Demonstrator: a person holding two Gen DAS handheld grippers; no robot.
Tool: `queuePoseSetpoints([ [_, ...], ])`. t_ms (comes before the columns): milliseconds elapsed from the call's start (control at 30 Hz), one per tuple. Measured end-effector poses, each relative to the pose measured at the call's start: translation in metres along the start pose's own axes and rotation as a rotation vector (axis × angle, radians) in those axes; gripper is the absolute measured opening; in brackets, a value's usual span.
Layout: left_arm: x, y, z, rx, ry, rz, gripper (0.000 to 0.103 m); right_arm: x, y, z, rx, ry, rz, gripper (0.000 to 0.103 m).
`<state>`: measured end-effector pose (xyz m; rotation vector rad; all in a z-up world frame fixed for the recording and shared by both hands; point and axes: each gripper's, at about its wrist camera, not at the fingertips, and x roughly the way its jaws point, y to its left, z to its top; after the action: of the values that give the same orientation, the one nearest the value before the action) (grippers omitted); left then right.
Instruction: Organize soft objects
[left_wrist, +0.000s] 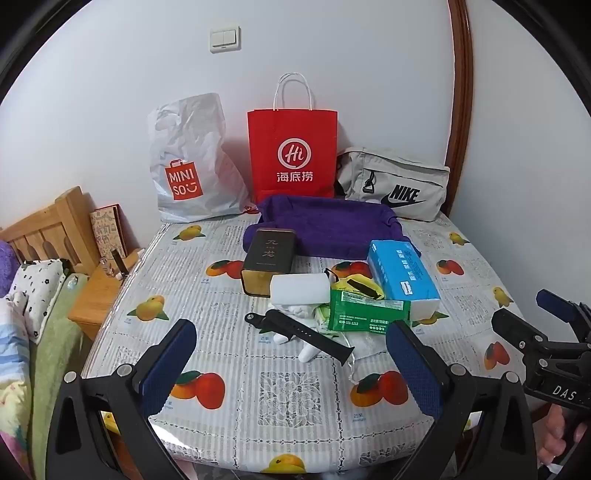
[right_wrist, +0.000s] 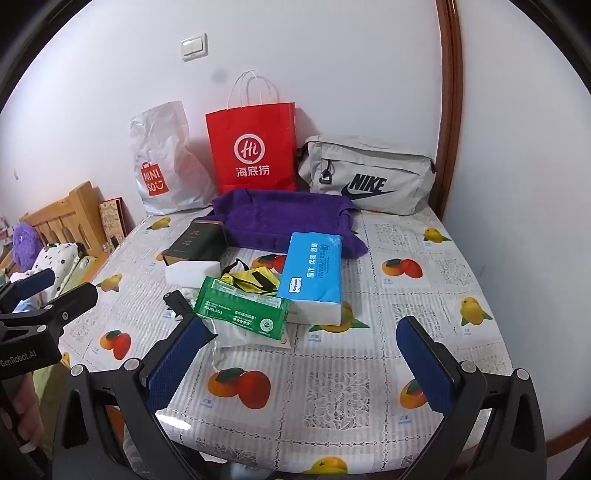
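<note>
Both grippers, left (left_wrist: 291, 369) and right (right_wrist: 299, 365), hover with fingers wide apart, empty. Tin (left_wrist: 269, 256), sponge (left_wrist: 300, 290), strap (left_wrist: 306, 332) crowd the wipes (left_wrist: 369, 310) and tissues (left_wrist: 402, 275) before the towel (left_wrist: 332, 225).

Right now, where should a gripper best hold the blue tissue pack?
Probably across the narrow width of the blue tissue pack, near its front end, coming from above. It lies flat and long, its sides are free there, and the right gripper is open nearby.
</note>
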<state>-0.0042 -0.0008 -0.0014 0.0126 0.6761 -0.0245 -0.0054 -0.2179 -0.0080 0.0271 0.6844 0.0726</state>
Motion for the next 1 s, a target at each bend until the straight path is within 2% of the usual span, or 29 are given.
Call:
queuePoseSetpoints([
  [1000, -0.0043, 0.001, 0.0024, 0.007, -0.006, 0.01, 0.103, -0.0051, 0.0007, 0.0016, 0.001, -0.012, -0.002, 0.103],
])
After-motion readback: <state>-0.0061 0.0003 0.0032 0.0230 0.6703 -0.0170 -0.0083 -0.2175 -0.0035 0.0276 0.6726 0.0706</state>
